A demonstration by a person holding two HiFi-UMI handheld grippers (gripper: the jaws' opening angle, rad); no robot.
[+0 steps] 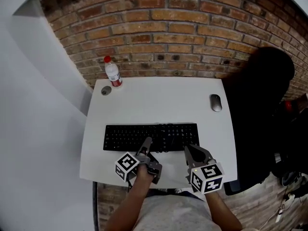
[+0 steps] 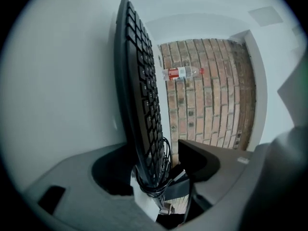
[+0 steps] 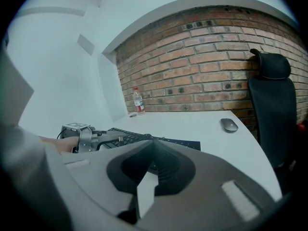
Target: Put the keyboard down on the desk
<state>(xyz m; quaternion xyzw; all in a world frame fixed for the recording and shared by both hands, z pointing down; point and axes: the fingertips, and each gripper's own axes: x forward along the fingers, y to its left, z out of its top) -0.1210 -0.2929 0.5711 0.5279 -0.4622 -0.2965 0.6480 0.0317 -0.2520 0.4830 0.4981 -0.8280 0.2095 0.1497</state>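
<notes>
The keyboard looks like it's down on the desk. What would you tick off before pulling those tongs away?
1. Keyboard lying flat on the desk: ok.
2. Left tongs let go: ok, jaws apart, with the keyboard's edge between them.
3. Right tongs holding nothing: ok, jaws together.
4. Cable bundled at the keyboard's edge, free of the left tongs: cannot tell.
5. Bottle and mouse well away from the keyboard: ok.
</notes>
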